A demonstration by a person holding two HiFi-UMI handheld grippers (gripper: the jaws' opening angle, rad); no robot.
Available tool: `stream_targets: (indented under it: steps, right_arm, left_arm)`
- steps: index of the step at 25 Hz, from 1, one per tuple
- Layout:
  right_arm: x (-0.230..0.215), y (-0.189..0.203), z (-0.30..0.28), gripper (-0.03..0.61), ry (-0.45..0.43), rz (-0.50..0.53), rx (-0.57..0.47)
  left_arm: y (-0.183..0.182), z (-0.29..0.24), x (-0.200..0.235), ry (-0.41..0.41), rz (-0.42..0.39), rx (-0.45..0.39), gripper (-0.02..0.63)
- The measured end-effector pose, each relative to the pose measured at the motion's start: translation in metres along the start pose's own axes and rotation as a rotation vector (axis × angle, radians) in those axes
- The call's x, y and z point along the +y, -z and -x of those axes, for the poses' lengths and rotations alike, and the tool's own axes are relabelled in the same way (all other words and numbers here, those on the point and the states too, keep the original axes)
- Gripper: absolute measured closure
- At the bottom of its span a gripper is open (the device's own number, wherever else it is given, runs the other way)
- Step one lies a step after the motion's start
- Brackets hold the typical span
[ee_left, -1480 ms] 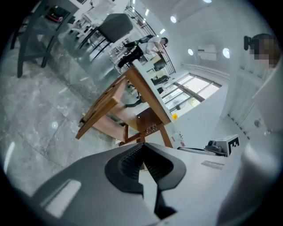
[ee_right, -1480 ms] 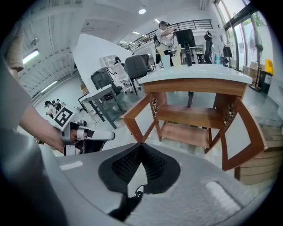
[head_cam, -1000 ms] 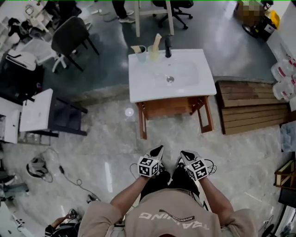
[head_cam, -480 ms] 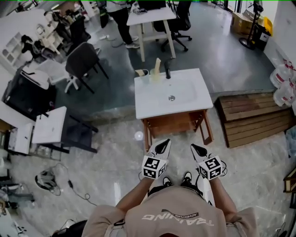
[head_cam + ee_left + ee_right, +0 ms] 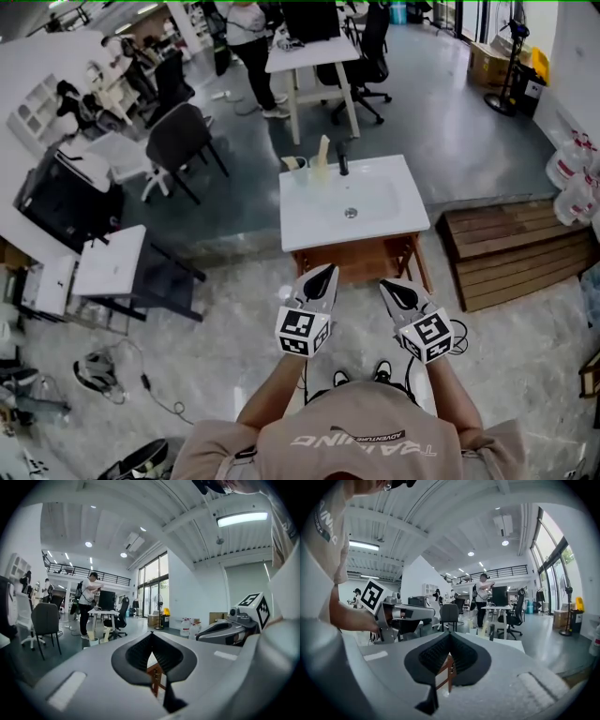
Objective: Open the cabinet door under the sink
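Head view: left gripper (image 5: 325, 275) and right gripper (image 5: 390, 288) are both clenched on nothing, held level and aimed at the wooden cabinet (image 5: 349, 260) under the sink (image 5: 310, 215). They are near it without touching, lining up, I'd say. Glossy marble floor (image 5: 216, 309) here, with chairs and desks beyond.

**Beige tee, grey grippers, marker cubes**

Short-sleeved beige T-shirt (image 5: 352, 441) at 6 o'clock in the head view, white lettering across the back. Pale grey moulded shells on left gripper (image 5: 328, 270) and right gripper (image 5: 385, 285), black ribbed pads (image 5: 136, 653) inside, a white cube (image 5: 302, 332) with black square markers at each rear. Thin black cable (image 5: 457, 341) looping at 3 o'clock of the right-hand cube
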State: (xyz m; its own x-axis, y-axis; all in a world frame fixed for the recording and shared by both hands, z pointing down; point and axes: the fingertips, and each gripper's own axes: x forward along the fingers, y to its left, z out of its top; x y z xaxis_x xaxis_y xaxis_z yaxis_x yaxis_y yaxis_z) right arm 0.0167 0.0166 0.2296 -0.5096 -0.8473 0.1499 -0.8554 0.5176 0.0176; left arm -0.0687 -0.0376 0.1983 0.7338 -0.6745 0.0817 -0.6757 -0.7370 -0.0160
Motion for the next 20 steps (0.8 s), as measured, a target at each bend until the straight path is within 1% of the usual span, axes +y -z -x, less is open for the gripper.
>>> stream_targets:
  steps: [5, 9, 11, 13, 15, 20]
  right_arm:
    - [0.000, -0.026, 0.006, 0.577, 0.014, 0.040, -0.050]
    - [-0.003, -0.052, 0.006, 0.577, 0.035, 0.063, -0.110]
    - [-0.004, -0.060, 0.006, 0.577, 0.042, 0.081, -0.125]
    - [-0.005, -0.060, 0.007, 0.577, 0.048, 0.092, -0.125]
    - [-0.007, -0.056, 0.007, 0.577, 0.058, 0.084, -0.122]
    - [-0.007, -0.046, 0.008, 0.577, 0.055, 0.073, -0.127]
  left_arm:
    - [-0.039, 0.008, -0.004, -0.011, -0.084, -0.069, 0.597]
    - [-0.056, 0.015, -0.006, -0.026, -0.133, -0.098, 0.597]
    - [-0.057, 0.017, -0.006, -0.030, -0.134, -0.105, 0.595]
    - [-0.052, 0.018, -0.006, -0.036, -0.114, -0.100, 0.596]
    - [-0.045, 0.019, -0.005, -0.046, -0.094, -0.087, 0.597]
    - [-0.026, 0.021, -0.002, -0.073, -0.087, -0.044, 0.596]
